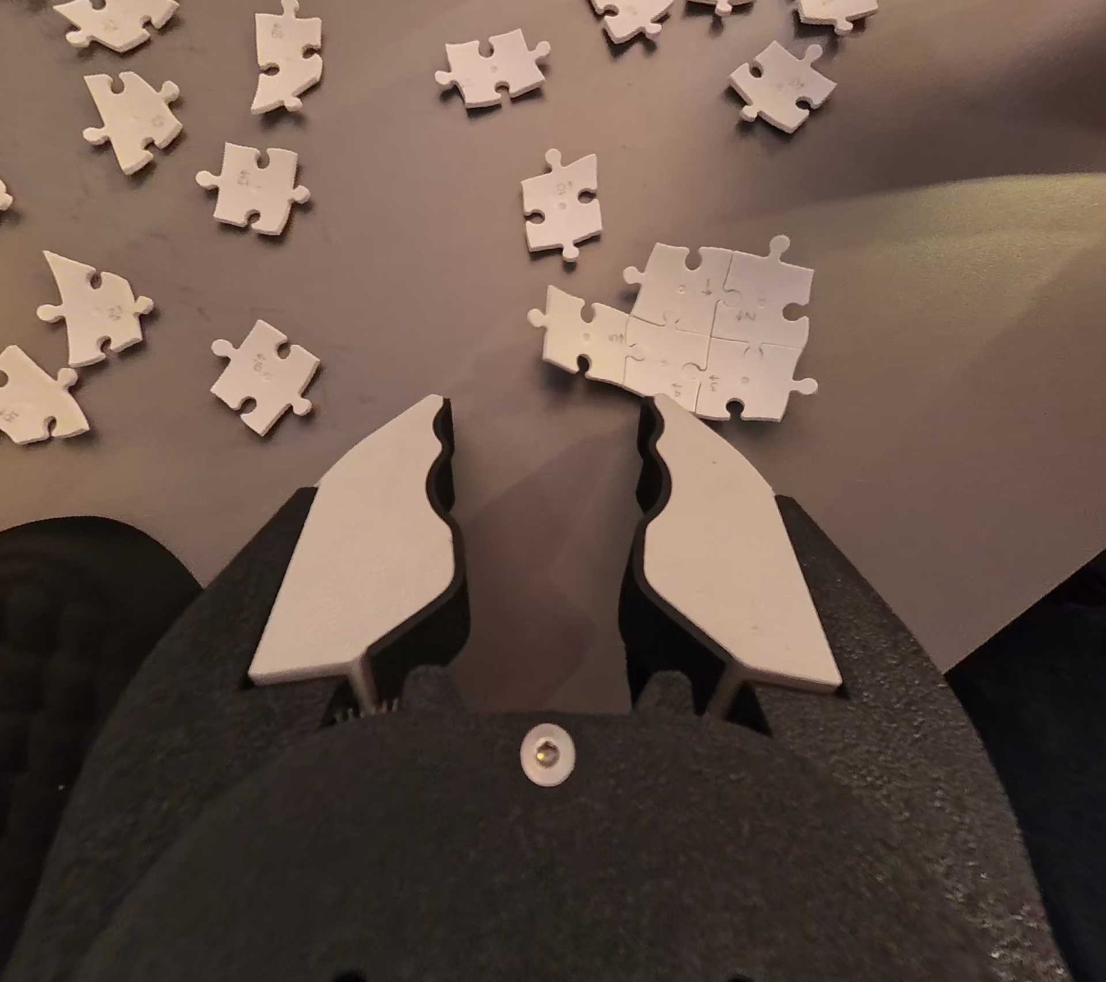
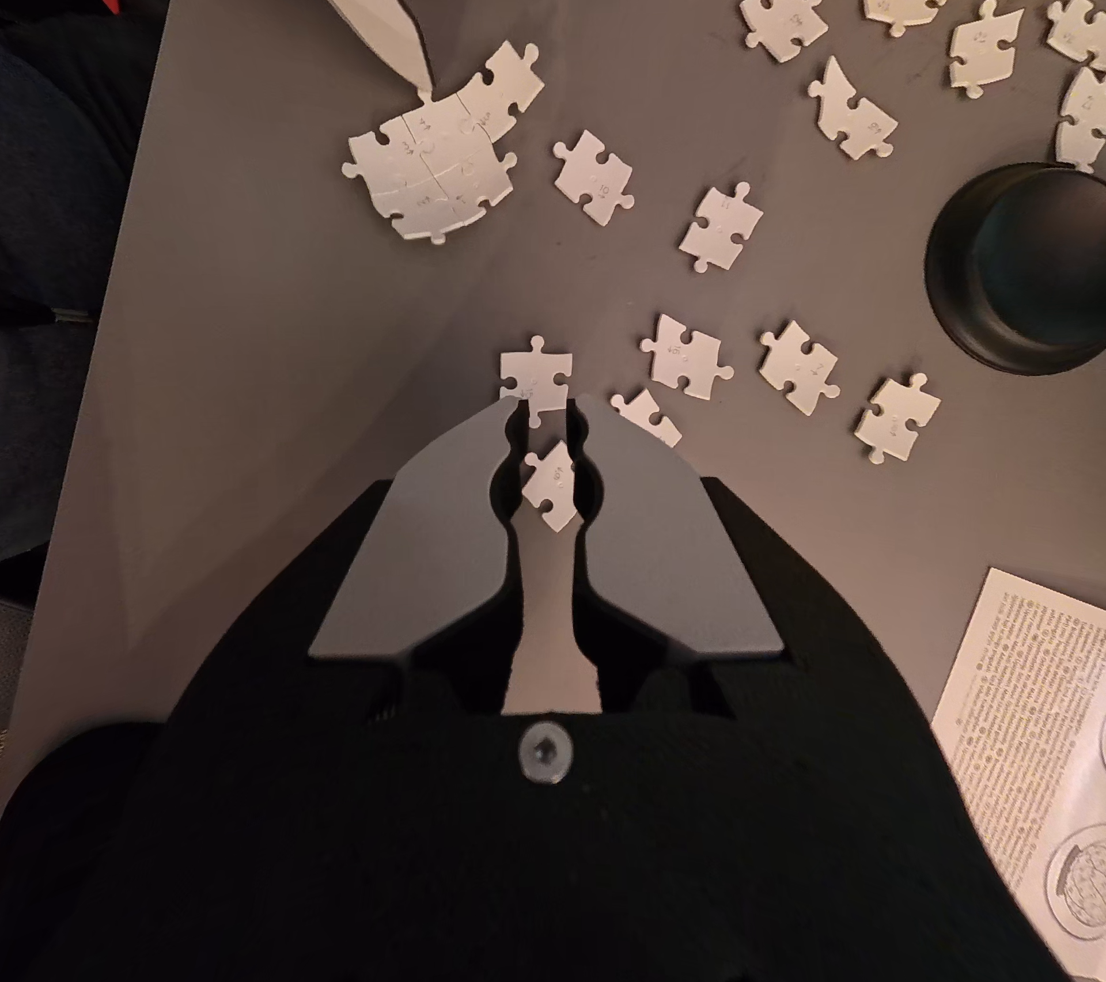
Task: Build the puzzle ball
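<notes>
Many loose white pieces (image 1: 254, 187) scatter the grey table (image 1: 389, 265) around the joined curved patch (image 1: 712, 337). Left gripper (image 1: 544, 412), jaws wide, sits beside it; right gripper (image 2: 546, 403) pinches one light, stiff piece (image 2: 535, 376) by its edges.

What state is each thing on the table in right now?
Left claw: open, empty.
Right claw: shut on a single piece.
Joined patch: five pieces locked together, curved.
Loose pieces: scattered, unjoined.
Leaflet: lying flat.

Black grippers (image 1: 544, 409); pale wavy-edged fingers (image 1: 383, 522)
</notes>
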